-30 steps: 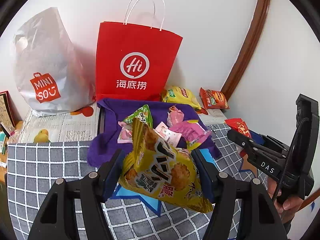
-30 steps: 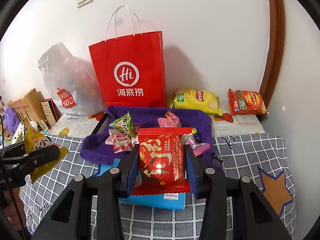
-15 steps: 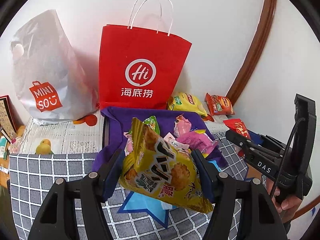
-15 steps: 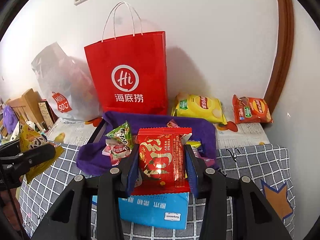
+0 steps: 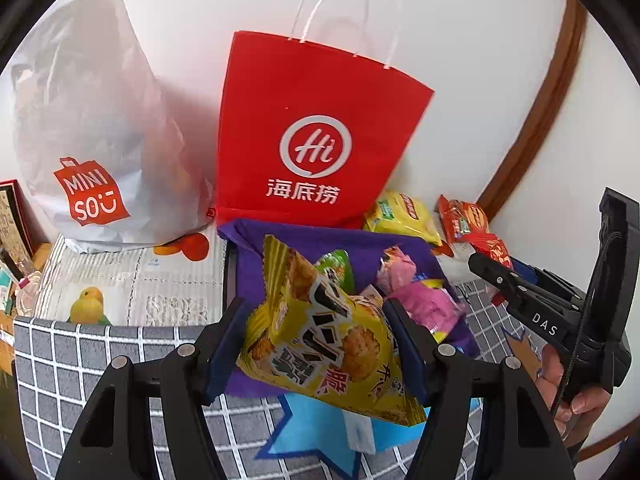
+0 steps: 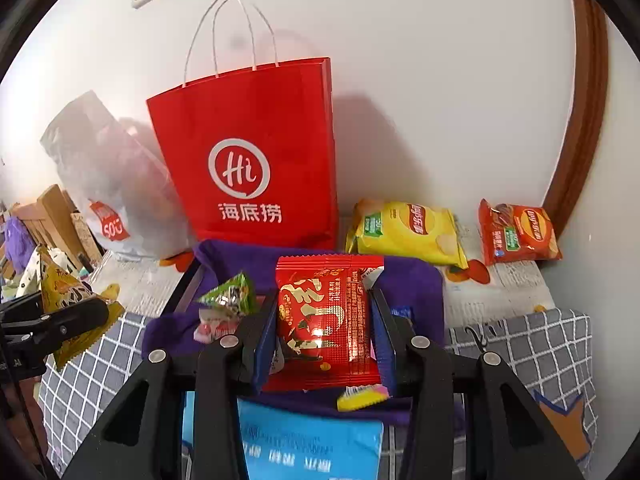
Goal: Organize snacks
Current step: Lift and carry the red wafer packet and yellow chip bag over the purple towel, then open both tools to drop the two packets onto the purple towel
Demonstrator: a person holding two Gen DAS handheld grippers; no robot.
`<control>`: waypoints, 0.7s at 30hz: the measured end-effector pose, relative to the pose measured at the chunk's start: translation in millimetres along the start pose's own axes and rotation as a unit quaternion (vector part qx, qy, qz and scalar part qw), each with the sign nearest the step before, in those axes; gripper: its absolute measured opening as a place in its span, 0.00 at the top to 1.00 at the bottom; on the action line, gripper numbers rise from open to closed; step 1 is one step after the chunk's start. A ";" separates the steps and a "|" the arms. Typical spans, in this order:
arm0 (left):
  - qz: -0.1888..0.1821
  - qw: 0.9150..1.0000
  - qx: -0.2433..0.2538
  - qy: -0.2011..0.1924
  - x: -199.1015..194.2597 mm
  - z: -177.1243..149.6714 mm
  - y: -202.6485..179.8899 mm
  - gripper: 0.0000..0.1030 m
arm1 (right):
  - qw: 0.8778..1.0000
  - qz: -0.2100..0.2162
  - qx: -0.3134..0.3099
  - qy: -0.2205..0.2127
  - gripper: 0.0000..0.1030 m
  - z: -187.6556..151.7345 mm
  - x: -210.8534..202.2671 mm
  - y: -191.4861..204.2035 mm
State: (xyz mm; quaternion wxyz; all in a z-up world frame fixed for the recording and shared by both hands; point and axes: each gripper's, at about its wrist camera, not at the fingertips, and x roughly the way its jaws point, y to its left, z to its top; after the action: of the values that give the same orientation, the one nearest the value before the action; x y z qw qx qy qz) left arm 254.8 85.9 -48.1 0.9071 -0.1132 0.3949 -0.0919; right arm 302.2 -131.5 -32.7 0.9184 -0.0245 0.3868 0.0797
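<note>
My left gripper (image 5: 320, 344) is shut on a yellow cracker bag (image 5: 324, 332) and holds it above the near edge of a purple cloth-lined tray (image 5: 288, 236). My right gripper (image 6: 324, 336) is shut on a red snack packet (image 6: 326, 320) above the same tray (image 6: 412, 280). The tray holds a green packet (image 6: 232, 296), pink packets (image 5: 416, 292) and other small sweets. A red paper bag (image 5: 316, 136) stands open behind the tray; it also shows in the right wrist view (image 6: 256, 160). Each gripper shows at the side of the other's view, the right one (image 5: 496, 268) and the left one (image 6: 68, 312).
A white MINISO plastic bag (image 5: 92, 140) stands left of the red bag. A yellow chip bag (image 6: 404, 232) and a red chip bag (image 6: 516, 232) lie by the wall at right. A blue pack (image 6: 304, 440) lies on the grey checked cloth (image 6: 536, 344) in front. Wooden clutter sits far left.
Both grippers have moved forward toward the tray and the red bag, each keeping hold of its packet. The bags and the tray look larger and nearer now.
</note>
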 end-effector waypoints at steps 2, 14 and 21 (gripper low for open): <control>-0.005 1.000 -0.007 0.004 7.4 6.5 4.2 0.36 | 1.000 0.005 0.002 0.003 0.59 5.6 9.1 0.0; -0.005 0.998 -0.014 0.054 76.8 28.6 7.5 0.36 | 0.997 0.008 -0.025 0.066 0.59 0.4 71.8 -5.3; -0.016 0.996 -0.011 0.082 107.3 16.5 7.1 0.36 | 0.994 0.013 -0.025 0.108 0.59 -13.3 98.0 -11.6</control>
State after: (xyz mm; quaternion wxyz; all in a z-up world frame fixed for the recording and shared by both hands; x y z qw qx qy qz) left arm 339.6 67.4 -113.8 0.8687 -0.1213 0.4673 -0.1108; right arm 362.1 -131.9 -112.1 0.8693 -0.0513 0.4817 0.0980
